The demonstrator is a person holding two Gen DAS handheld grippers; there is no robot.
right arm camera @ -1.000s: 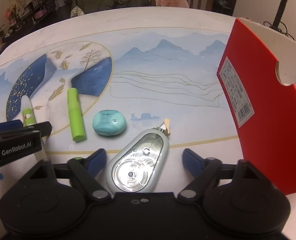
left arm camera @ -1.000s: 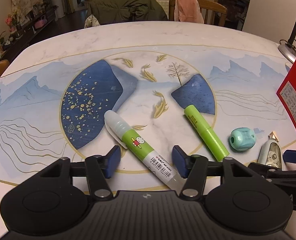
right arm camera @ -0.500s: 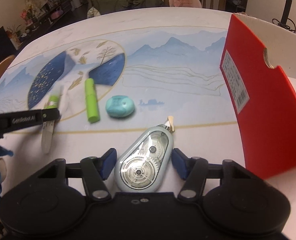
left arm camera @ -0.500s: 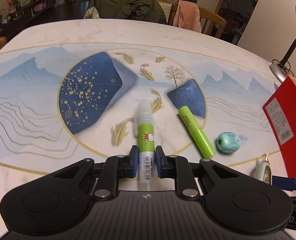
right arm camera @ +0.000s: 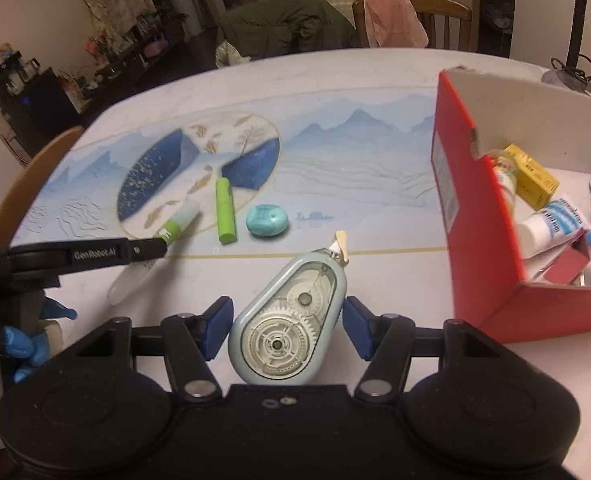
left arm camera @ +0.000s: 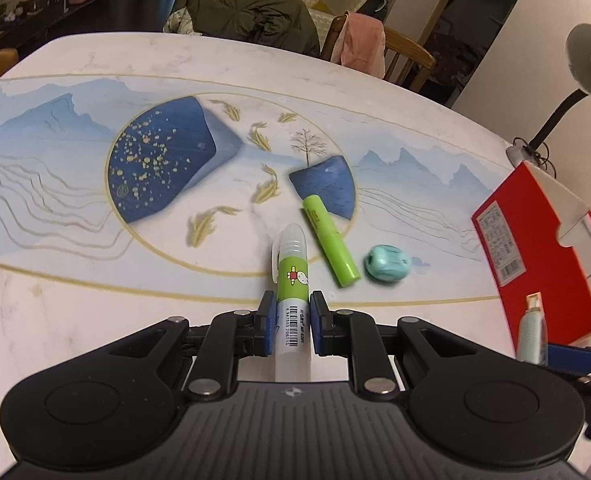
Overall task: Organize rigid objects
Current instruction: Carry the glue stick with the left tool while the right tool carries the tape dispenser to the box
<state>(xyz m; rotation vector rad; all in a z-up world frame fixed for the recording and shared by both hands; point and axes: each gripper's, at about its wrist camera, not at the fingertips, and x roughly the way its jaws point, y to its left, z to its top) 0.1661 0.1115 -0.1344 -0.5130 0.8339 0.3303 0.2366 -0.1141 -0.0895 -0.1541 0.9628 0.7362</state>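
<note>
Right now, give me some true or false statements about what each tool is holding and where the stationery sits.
1. The left tool is shut on the glue stick. True.
2. The right tool holds the green highlighter. False: it holds the correction tape; the highlighter lies on the table.
3. The teal sharpener lies inside the red box. False: it lies on the table, left of the box.
4. The box already contains items. True.
</note>
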